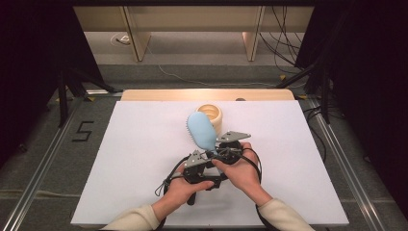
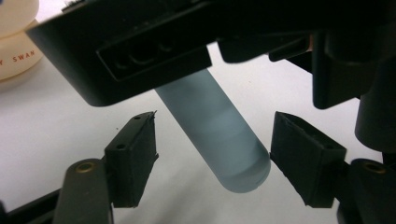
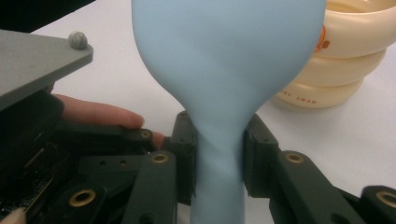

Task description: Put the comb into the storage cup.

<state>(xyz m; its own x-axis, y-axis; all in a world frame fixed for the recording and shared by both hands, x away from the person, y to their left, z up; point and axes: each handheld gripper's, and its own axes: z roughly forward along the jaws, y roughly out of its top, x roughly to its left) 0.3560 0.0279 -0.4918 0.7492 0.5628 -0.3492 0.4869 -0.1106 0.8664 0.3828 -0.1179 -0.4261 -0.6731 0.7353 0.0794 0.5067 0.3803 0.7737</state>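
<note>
Pale blue brush point(image 1: 202, 131) at frame centre, head up and tilted toward upper left, in front of the cream ringed container point(image 1: 211, 115). Right gripper point(image 3: 218, 158) clamps its neck. Handle end hangs between the left gripper's point(image 2: 212, 156) jaws, half-wide, pads apart from it. White table point(image 1: 134, 144) below

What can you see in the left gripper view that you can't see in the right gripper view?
Left gripper view: the blue brush's round handle end sits between the left tool's open pads, untouched.

Right gripper view: the brush's wide head, the right tool clamping its neck, a fingertip and a grey plate.

Both: the blue brush, the cream ringed container and the white table.
</note>
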